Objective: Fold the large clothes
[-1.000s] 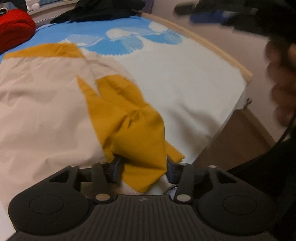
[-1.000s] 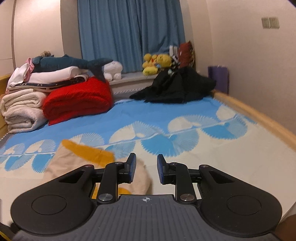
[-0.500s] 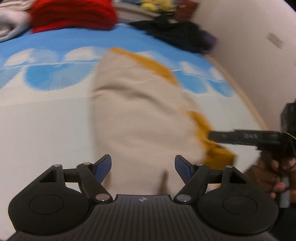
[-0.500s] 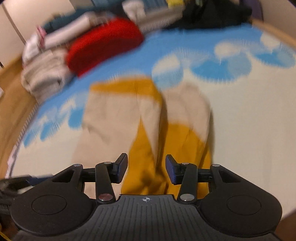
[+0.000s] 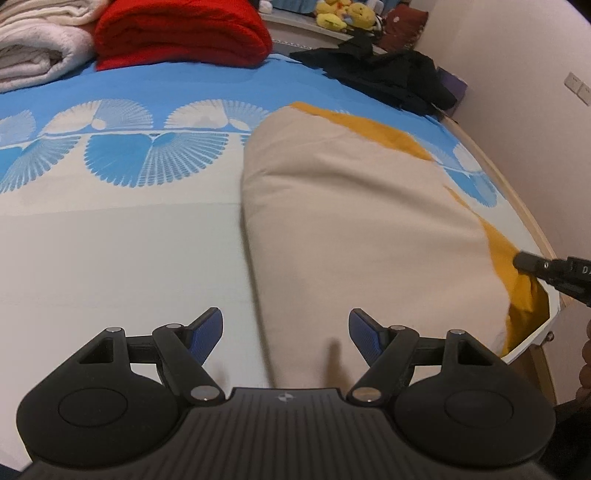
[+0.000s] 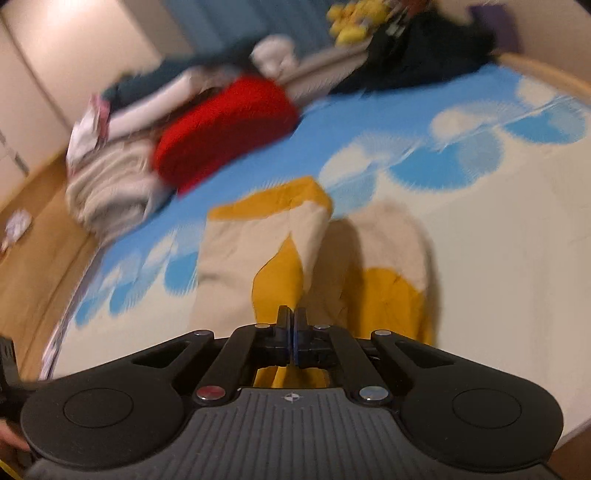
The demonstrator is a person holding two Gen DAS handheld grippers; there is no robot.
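Garment [image 5: 362,221] in beige and mustard spread on bed [image 5: 110,258] near its right edge, left claw [image 5: 286,326] spread wide and empty above the beige fold, right claw [image 6: 294,332] pinched shut on mustard fabric — blurred view, red blanket [image 5: 177,33] at far edge

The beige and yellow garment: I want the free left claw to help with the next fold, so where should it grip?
Grip the beige and yellow garment at its near-left folded edge, probably from the bare sheet side: that rounded edge lies between the open left claw fingers, while the right claw pinches the yellow end.
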